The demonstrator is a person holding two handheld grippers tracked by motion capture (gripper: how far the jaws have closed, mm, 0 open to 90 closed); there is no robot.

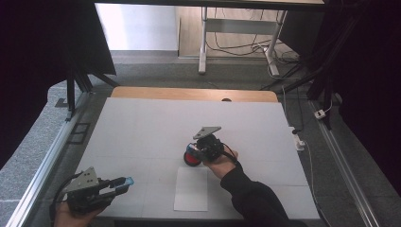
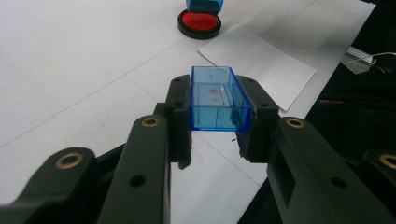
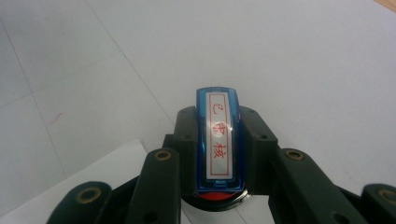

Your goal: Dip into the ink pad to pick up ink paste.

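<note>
Blue stamp (image 3: pixel 218 140) clamped in right tool (image 3: pixel 218 149), over ink pad (image 1: pixel 191 158)

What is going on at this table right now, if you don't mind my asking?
A person is working with a handheld gripper in each hand. The right gripper is shut on a blue plastic stamp with a red-lettered label, holding it down on a round black-rimmed red ink pad. The left gripper is shut on a clear blue plastic cap, held off to the side. A white sheet of paper lies on the white table just in front of the pad.
</note>
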